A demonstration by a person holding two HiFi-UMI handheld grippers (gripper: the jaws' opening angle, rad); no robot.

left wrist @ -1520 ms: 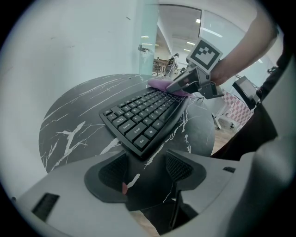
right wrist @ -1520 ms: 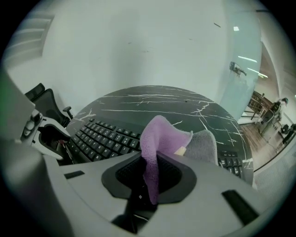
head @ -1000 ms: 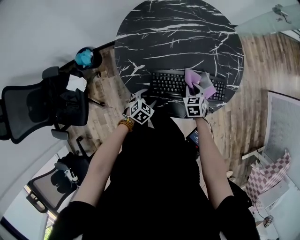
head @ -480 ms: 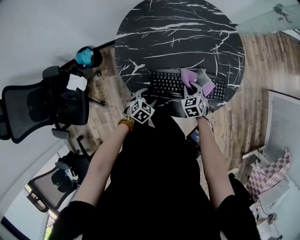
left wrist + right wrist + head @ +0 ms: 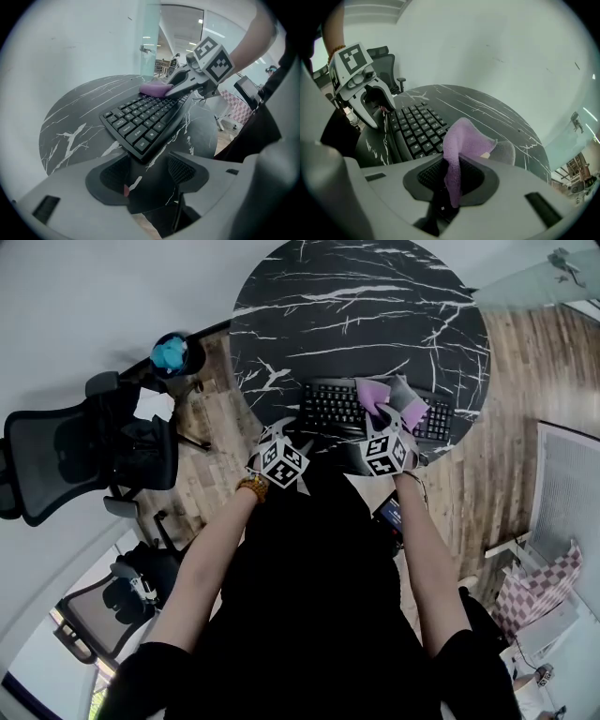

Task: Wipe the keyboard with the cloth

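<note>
The right gripper (image 5: 452, 180) is clamped on a purple cloth (image 5: 464, 140). The cloth rises from between the jaws and drapes onto the black keyboard (image 5: 415, 129), right of its middle, with a grey fold showing at its far side. The left gripper (image 5: 147, 171) has its jaws well apart and grips nothing. It sits just beside the keyboard's near left corner, and no view settles whether it touches. The keyboard lies on a round black marble table (image 5: 356, 306) veined in white, close to the edge nearest the person. Left of the keyboard, off the table, a black office chair (image 5: 75, 456) stands on a wood floor (image 5: 525, 371).
</note>
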